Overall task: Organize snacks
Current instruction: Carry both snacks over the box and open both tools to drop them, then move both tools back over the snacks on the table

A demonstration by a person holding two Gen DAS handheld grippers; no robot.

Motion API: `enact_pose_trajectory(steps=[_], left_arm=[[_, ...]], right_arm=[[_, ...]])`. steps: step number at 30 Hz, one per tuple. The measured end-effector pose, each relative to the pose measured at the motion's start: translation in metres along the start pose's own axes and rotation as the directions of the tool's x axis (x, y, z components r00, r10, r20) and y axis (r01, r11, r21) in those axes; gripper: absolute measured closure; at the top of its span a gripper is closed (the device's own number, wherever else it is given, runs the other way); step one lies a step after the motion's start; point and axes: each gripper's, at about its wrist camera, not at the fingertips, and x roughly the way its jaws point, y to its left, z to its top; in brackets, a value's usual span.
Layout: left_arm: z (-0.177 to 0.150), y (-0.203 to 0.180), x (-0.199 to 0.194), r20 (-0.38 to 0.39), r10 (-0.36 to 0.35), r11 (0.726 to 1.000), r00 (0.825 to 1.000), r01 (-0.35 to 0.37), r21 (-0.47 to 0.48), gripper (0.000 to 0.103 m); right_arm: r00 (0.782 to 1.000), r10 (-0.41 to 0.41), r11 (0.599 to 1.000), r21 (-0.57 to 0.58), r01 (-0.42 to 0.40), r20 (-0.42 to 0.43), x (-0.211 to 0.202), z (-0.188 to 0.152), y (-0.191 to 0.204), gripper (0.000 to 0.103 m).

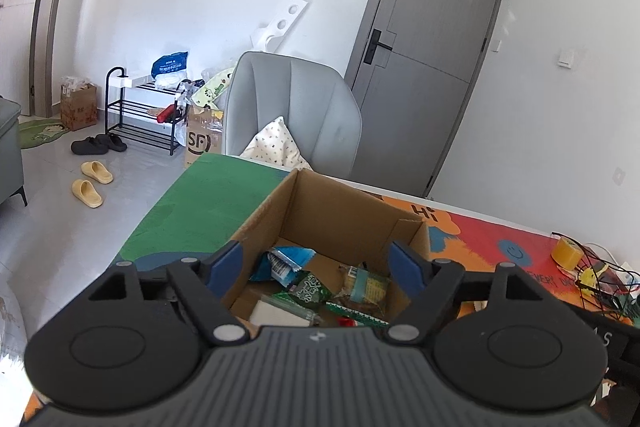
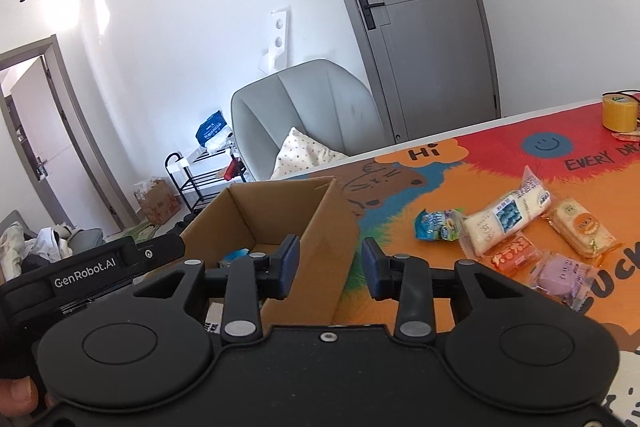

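The cardboard box [image 1: 344, 211] is the collecting point for the snacks, which explains how everything around it is arranged. The left gripper [image 1: 318, 267] hangs directly over the box's open top with its jaws spread wide and nothing between them, released; several wrappers already lie on the box floor below it, among them a blue packet [image 1: 286, 261], a dark green packet [image 1: 310, 289] and a yellow-green packet [image 1: 366, 285], so this hand looks to be done with a drop-off. The right gripper [image 2: 330, 265] sits just outside the box's right wall, jaws parted a little and holding nothing, aimed over the colourful table mat [image 2: 500, 155] toward the snacks not yet sorted. Those lie in a loose cluster to the right of the box, well clear of it: a small blue packet [image 2: 436, 225] nearest the box, then a long white packet [image 2: 506, 221], an orange-red packet [image 2: 514, 257], a pale cracker packet with an orange disc [image 2: 582, 229] and a purple packet [image 2: 560, 279]. A roll of yellow tape [image 2: 620, 113] stands far beyond them, farthest from the box, and seems no part of the job. Judging by the layout, the right hand is best placed to fetch the next snack.
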Motion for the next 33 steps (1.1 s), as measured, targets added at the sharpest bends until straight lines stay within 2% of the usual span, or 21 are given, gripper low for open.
enact_pose_trajectory(steps=[4, 9, 14, 21, 25, 33], left_arm=[[-0.007, -0.016, 0.000, -0.014, -0.021, 0.999, 1.000, 0.022, 0.030, 0.020], [-0.014, -0.040, 0.000, -0.026, -0.037, 0.997, 0.999, 0.039, 0.062, 0.019], [-0.021, -0.063, -0.001, -0.030, -0.046, 0.995, 0.998, 0.048, 0.088, 0.009], [-0.028, -0.089, 0.002, -0.048, -0.070, 0.990, 0.996, 0.075, 0.121, 0.009], [-0.033, -0.103, 0.007, -0.068, -0.085, 0.987, 0.994, 0.094, 0.131, 0.008], [-0.048, -0.127, 0.022, -0.118, -0.113, 0.980, 0.987, 0.130, 0.149, 0.008]], right_arm=[[1.000, -0.029, 1.000, 0.013, 0.029, 0.008, -0.010, -0.002, -0.015, 0.055], [0.997, -0.070, 0.997, 0.038, 0.070, 0.016, -0.023, -0.003, -0.037, 0.049], [0.994, -0.108, 0.993, 0.056, 0.106, 0.030, -0.037, -0.005, -0.059, 0.039], [0.988, -0.149, 0.984, 0.101, 0.144, 0.046, -0.052, -0.006, -0.090, 0.037], [0.983, -0.173, 0.978, 0.124, 0.165, 0.058, -0.057, -0.006, -0.103, 0.032], [0.977, -0.203, 0.968, 0.159, 0.192, 0.058, -0.060, -0.010, -0.129, 0.032]])
